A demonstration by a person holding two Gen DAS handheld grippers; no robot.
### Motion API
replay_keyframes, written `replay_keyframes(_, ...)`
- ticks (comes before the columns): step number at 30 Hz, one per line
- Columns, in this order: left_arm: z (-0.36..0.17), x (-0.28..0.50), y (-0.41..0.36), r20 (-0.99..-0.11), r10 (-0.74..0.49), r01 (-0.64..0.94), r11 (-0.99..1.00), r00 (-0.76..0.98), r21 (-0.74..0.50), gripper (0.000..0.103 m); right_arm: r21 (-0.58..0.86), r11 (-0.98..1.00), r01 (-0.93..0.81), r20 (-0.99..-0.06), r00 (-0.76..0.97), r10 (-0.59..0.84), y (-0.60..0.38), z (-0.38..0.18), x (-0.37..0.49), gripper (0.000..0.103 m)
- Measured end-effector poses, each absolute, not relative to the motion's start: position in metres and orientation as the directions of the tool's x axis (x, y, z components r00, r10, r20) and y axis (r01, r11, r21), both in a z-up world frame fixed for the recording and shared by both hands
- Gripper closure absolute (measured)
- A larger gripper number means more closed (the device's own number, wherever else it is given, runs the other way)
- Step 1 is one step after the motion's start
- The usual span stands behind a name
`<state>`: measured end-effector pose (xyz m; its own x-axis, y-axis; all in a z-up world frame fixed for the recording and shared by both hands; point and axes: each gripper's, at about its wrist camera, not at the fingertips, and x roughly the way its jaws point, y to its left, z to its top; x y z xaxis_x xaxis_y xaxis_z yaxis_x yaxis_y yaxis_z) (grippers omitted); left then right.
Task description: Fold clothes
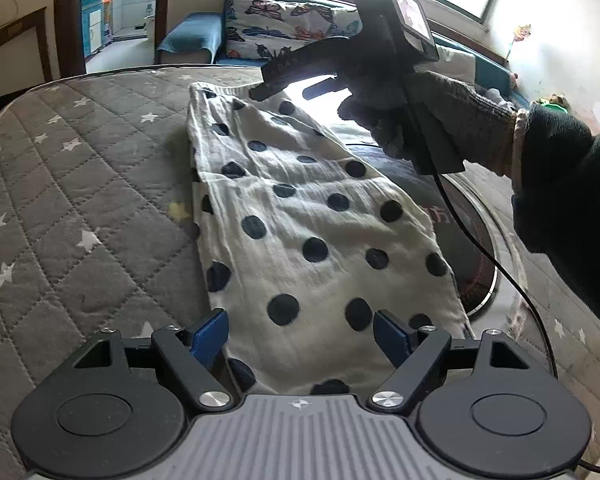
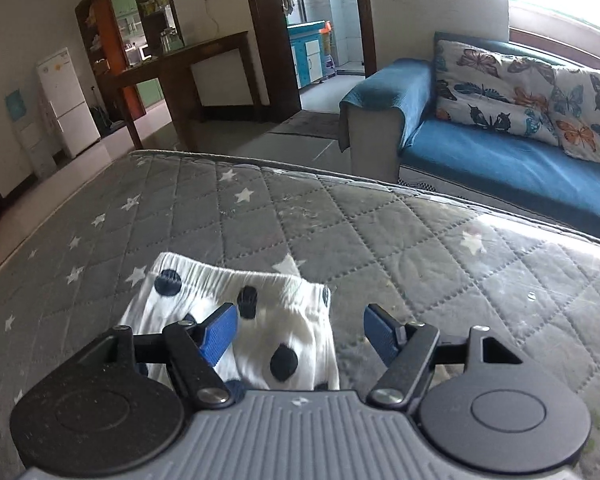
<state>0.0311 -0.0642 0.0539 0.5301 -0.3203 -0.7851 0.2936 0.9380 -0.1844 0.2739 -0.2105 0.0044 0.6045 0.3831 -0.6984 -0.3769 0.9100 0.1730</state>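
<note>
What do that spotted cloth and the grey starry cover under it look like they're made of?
Spotted cloth: thin, crinkled woven fabric, likely cotton gauze, matte; fine wrinkles and soft folds show. Grey cover: quilted padded textile, matte; diamond stitching puffs between seams, with pale stars that look printed.

home living room: sofa (image 2: 500,152), fridge (image 2: 66,100)

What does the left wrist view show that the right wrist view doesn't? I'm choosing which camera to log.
Only the left wrist view shows the gloved hand holding the right tongs, and the polka-dot garment's full length. Only the right wrist view shows the white fridge and the wooden counter. Both show the garment, the grey star quilt and the blue sofa.
</note>
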Motion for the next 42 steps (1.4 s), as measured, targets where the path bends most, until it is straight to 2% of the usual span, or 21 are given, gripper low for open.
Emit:
replay_keyframes(5,0.056,0.04,-0.055,-0.784,-0.291,0.26,0.95,0.548,-0.171,0.02,0.181,0.899,-0.399,-0.692,0.598,0.404,-0.21,-0.004,0.286,0.041)
replay_keyframes(7,0.058,0.045,-0.051,-0.784,-0.277,0.246,0.955,0.556,-0.164,0.02,0.194,0.892,-0.408,-0.684,0.596,0.421,-0.21,-0.005,0.286,0.055)
replay_keyframes(8,0.059,0.047,-0.049,-0.782,-0.27,0.238,0.958,0.562,-0.159,0.02,0.197,0.892,-0.407,-0.683,0.595,0.423,-0.21,-0.005,0.287,0.056)
replay_keyframes(12,0.065,0.062,-0.041,-0.762,-0.251,0.207,0.966,0.597,-0.156,0.02,0.266,0.872,-0.412,-0.677,0.563,0.473,-0.217,-0.003,0.291,0.083)
replay_keyframes(19,0.072,0.102,-0.036,-0.726,-0.221,0.174,0.975,0.651,-0.14,0.019,0.302,0.838,-0.454,-0.632,0.563,0.532,-0.225,0.01,0.278,0.085)
replay_keyframes(26,0.075,0.111,-0.017,-0.694,-0.24,0.167,0.971,0.679,-0.172,0.018,0.275,0.793,-0.544,-0.589,0.557,0.586,-0.235,0.038,0.24,0.085)
replay_keyframes(30,0.078,0.104,0.003,-0.682,-0.242,0.128,0.968,0.69,-0.214,0.017,0.251,0.746,-0.616,-0.561,0.536,0.631,-0.235,0.054,0.199,0.085)
replay_keyframes(42,0.093,0.064,0.031,-0.668,-0.233,0.096,0.967,0.707,-0.236,0.016,0.128,0.605,-0.786,-0.569,0.442,0.694,-0.222,0.081,0.038,0.085)
